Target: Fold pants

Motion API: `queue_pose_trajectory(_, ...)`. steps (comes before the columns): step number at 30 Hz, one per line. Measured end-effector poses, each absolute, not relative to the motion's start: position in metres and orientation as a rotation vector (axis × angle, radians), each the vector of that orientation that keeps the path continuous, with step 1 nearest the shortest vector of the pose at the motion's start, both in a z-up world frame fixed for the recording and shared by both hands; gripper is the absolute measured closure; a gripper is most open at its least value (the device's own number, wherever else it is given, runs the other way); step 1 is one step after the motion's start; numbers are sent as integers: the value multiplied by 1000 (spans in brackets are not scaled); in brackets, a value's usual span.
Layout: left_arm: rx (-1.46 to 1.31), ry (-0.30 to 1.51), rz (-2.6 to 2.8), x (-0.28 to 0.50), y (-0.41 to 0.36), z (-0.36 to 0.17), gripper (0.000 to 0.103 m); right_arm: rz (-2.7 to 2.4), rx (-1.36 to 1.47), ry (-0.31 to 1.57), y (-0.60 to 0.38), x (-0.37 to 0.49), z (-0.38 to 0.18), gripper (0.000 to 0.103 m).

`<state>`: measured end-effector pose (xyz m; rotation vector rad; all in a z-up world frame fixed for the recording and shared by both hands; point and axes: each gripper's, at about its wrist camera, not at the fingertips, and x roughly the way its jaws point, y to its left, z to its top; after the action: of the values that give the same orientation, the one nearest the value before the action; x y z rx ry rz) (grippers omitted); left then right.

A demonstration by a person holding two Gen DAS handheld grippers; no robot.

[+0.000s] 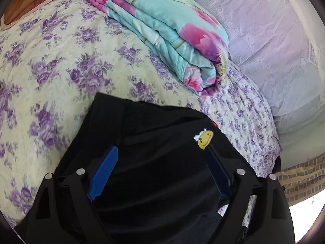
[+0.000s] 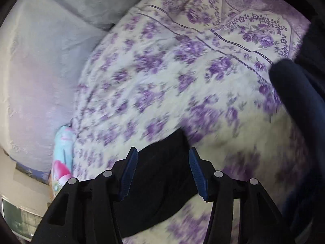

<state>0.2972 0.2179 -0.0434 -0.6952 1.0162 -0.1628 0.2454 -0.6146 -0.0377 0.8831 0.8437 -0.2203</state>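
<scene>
The black pants (image 1: pixel 158 154) lie folded on the floral bedspread (image 1: pixel 61 71), with a yellow bee patch (image 1: pixel 205 139) near their right edge. My left gripper (image 1: pixel 162 152) is open, its blue fingers (image 1: pixel 105 170) spread wide over the pants. In the right wrist view, my right gripper (image 2: pixel 162 152) is open over a corner of the black pants (image 2: pixel 160 179). Nothing is held. The right view is blurred by motion.
A folded turquoise and pink quilt (image 1: pixel 168 32) lies on the bed beyond the pants. A pale lilac pillow (image 1: pixel 274 40) sits to its right. A dark sleeve (image 2: pixel 298 93) reaches in at the right of the right wrist view.
</scene>
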Motion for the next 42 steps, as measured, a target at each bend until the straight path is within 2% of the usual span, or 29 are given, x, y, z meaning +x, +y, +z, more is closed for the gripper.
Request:
queue_pose_trajectory(6, -736, 1030, -131, 312, 233, -53, 18, -115, 837, 929, -613, 278, -74, 54)
queue_pose_trajectory(8, -737, 1037, -120, 316, 235, -55, 18, -121, 829, 925, -610, 283, -78, 67)
queue_pose_trajectory(9, -734, 1038, -114, 317, 236, -55, 18, -116, 833, 915, -610, 282, -79, 85)
queue_pose_trajectory(10, -728, 1045, -102, 319, 238, -55, 18, -107, 830, 904, -609, 280, -77, 98)
queue_pose_trajectory(17, -734, 1050, -43, 331, 268, -58, 18, -91, 802, 831, -600, 254, -49, 99)
queue_pose_trajectory(23, -717, 1036, -123, 335, 281, -62, 19, -121, 836, 838, -601, 246, -49, 99)
queue_pose_trajectory(24, -708, 1039, -154, 335, 278, -62, 24, -129, 838, 839, -600, 246, -49, 99)
queue_pose_trajectory(25, -689, 1044, -188, 336, 273, -62, 43, -134, 845, 837, -599, 244, -50, 99)
queue_pose_trajectory(28, -618, 1057, -217, 337, 262, -59, 77, -148, 862, 827, -597, 242, -48, 99)
queue_pose_trajectory(29, -619, 1062, -225, 338, 262, -59, 83, -150, 864, 823, -596, 241, -47, 99)
queue_pose_trajectory(33, -684, 1039, -246, 330, 271, -55, 96, -155, 864, 794, -592, 232, -33, 99)
queue_pose_trajectory(42, -801, 892, -338, 286, 297, -12, 98, -109, 843, 665, -578, 168, 31, 99)
